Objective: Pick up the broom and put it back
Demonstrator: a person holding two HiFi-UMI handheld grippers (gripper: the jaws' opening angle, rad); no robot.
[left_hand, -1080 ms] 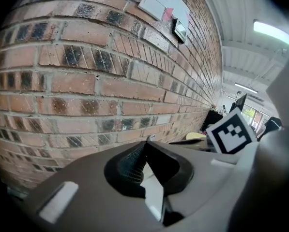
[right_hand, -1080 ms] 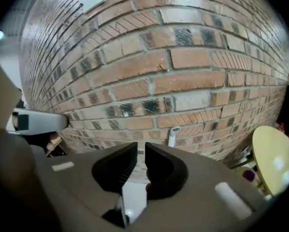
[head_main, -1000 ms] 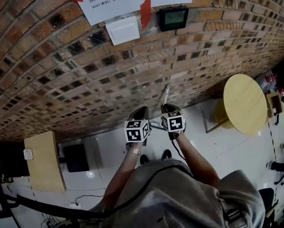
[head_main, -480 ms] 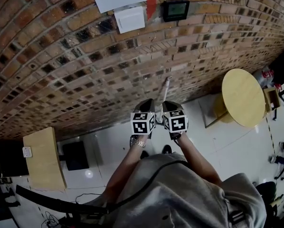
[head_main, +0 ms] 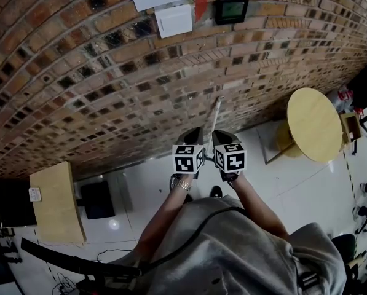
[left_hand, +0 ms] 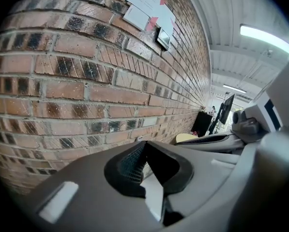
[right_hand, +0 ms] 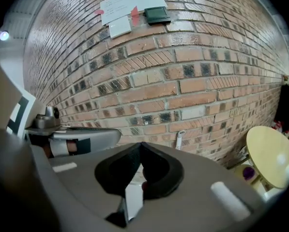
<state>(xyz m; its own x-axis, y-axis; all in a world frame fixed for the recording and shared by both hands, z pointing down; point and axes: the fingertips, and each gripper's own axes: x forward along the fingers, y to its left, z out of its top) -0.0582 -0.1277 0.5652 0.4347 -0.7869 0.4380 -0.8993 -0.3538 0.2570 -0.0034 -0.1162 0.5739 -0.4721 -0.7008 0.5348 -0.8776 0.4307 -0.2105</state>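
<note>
The broom's pale handle (head_main: 214, 117) leans against the brick wall (head_main: 109, 85), between and just beyond my two grippers; its tip (right_hand: 179, 140) pokes up past the right gripper's body. The broom's head is hidden under my arms. My left gripper (head_main: 194, 134) and right gripper (head_main: 221, 137) are held side by side, close to the wall. In the left gripper view the left gripper's (left_hand: 143, 146) pads meet with only pale floor showing in the gap below them. The right gripper (right_hand: 142, 146) looks the same, shut on nothing, with the handle apart from it.
A round wooden table (head_main: 315, 125) stands at the right by the wall. A wooden cabinet (head_main: 57, 201) and a black box (head_main: 98, 198) sit at the left. A notice, a white switch (head_main: 174, 20) and a dark panel (head_main: 231, 9) hang on the wall. Cables lie at the lower left.
Both grippers have risen a little and drawn closer together near the wall. The broom handle still leans against the bricks in the same place.
</note>
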